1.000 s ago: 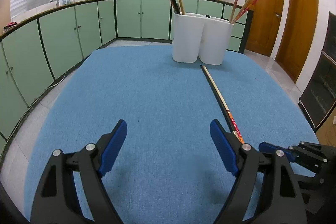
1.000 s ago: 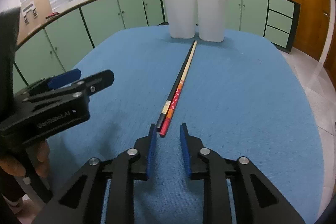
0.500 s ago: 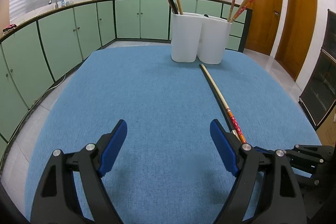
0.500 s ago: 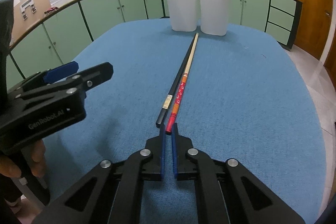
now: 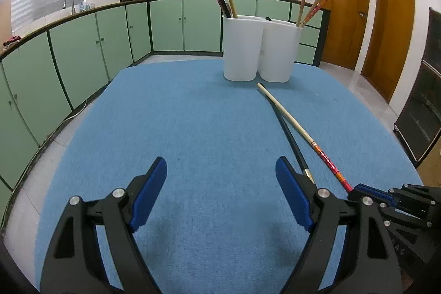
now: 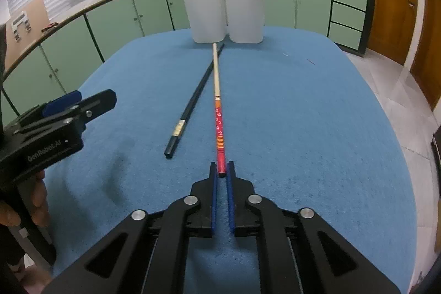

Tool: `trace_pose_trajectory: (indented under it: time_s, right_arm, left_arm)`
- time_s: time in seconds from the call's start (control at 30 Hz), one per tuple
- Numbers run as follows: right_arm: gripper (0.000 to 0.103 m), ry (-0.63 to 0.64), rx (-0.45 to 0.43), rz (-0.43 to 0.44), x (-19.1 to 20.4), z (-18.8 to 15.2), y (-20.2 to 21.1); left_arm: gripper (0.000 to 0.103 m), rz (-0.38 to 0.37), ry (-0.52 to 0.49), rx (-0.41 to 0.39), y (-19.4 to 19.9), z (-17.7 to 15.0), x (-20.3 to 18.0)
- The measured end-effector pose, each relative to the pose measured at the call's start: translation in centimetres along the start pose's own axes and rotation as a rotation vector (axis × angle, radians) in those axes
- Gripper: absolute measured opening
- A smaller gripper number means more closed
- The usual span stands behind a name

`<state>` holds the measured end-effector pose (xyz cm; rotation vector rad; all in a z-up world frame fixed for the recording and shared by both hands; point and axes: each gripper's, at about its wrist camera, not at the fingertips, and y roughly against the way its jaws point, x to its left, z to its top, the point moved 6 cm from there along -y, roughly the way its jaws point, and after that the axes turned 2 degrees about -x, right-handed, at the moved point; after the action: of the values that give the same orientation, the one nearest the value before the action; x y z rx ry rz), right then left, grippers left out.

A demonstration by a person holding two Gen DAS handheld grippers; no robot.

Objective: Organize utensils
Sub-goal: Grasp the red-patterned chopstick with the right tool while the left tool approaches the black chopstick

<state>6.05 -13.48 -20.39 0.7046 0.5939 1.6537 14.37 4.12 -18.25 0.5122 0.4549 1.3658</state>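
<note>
right gripper (image 6: 222,170) clamps red chopstick (image 6: 219,126) | left gripper (image 5: 222,190) wide, empty

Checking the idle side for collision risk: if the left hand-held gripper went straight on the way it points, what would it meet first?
Probably the bare blue cloth tabletop. The open left hand-held gripper tilts downward; nothing lies between its pads, and the black chopstick lies off to its right.

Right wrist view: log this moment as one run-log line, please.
right gripper: shut on red chopstick | left gripper: open, empty | black chopstick: on cloth | next: holder
</note>
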Motion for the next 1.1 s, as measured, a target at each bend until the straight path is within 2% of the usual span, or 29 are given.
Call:
trace_pose_trajectory:
  time_s: [0.17,0.23,0.37,0.67,0.8,1.03,1.1]
  right_arm:
    - [0.012,0.018,0.005,-0.003,0.4,0.2,-0.4]
    - [0.006,0.015,0.007,-0.003,0.3,0.3,-0.5]
    - [0.006,-0.015,-0.008,-0.018,-0.2,0.2,-0.2]
    - [0.006,-0.181,-0.028,-0.149,-5.5,0.0,0.8]
    - [0.006,-0.202,-0.032,-0.151,-6.0,0.3,0.7]
    - [0.005,-0.202,-0.040,-0.142,-6.7,0.4,1.0]
    - [0.005,-0.200,-0.041,-0.139,-6.8,0.3,1.1]
  left_arm:
    - [0.079,0.001,-0.003,0.003,0.0,0.0,0.1]
    - [0.079,-0.003,-0.005,0.004,0.0,-0.1,0.0]
    - [0.079,-0.019,-0.006,0.006,0.1,0.0,-0.5]
    - [0.079,-0.090,-0.014,0.025,-0.1,-0.2,-3.3]
    - [0.078,-0.133,-0.018,0.050,-0.3,-0.6,-5.1]
    - [0.062,-0.170,-0.029,0.126,-1.7,-1.5,-7.4]
    - [0.052,-0.180,-0.032,0.148,-2.1,-1.7,-7.8]
